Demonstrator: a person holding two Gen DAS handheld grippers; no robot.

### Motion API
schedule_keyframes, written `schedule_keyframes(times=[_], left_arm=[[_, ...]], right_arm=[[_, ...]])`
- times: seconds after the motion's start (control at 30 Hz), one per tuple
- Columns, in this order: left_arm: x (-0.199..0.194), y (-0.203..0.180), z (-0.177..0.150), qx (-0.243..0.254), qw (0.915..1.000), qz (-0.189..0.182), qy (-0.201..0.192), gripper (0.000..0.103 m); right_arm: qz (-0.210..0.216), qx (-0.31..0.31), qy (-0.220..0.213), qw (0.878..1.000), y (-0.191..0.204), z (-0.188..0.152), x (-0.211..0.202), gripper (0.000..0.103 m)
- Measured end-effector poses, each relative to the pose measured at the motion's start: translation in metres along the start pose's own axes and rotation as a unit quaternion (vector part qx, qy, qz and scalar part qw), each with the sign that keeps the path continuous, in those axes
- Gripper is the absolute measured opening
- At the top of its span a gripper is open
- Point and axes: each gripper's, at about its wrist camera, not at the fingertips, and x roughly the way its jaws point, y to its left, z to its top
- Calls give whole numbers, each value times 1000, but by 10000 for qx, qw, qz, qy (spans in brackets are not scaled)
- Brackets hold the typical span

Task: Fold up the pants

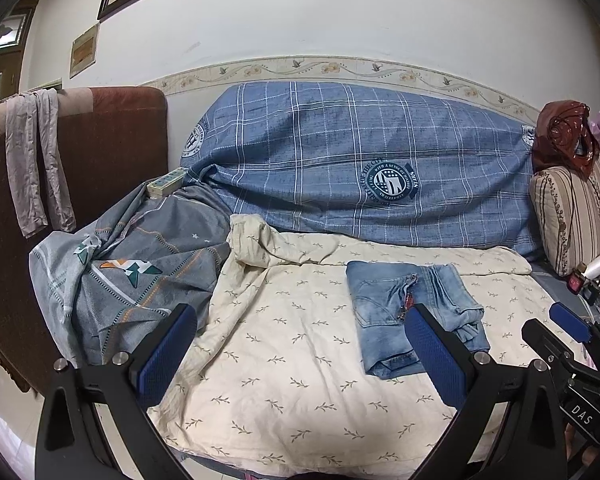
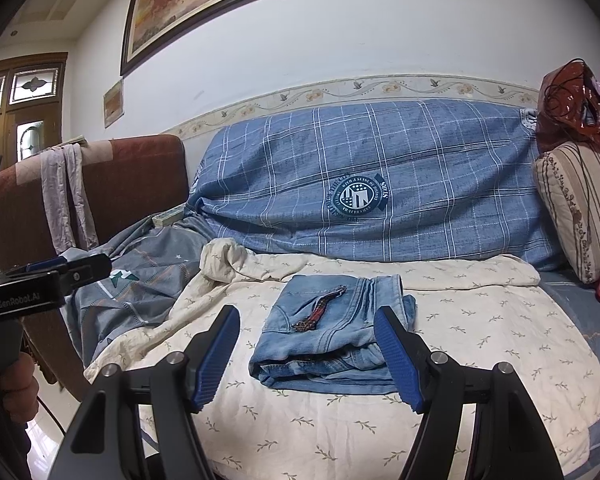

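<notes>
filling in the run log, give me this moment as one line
stage: fold done | jeans: folded on cream sheet | left hand-held gripper: open, empty | right hand-held gripper: open, empty

Both fisheye views are evenly lit by soft, diffuse indoor light, with only faint shadows. Straight lines bow strongly toward the black-vignetted corners. Focus is sharp at centre; the crinkled dark-red plastic bag (image 2: pixel 572 104) shows small glare spots.
</notes>
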Motion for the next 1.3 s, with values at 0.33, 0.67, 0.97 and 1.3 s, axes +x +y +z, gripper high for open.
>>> schedule_keyframes(times=[0.33,0.67,0.97,1.3], left_arm=[[0,6,0,-93,10000,-36,-10,103],[2,9,-1,-108,9999,-8,59,103],[3,13,0,-127,9999,19,58,103],[1,22,1,-233,9997,43,32,103]], right_arm=[[13,-40,23,10000,3,-1,1,72],[25,-70,21,10000,5,1,2,72],[64,-165,38,9998,11,2,3,72],[118,-179,17,9998,16,6,2,72]])
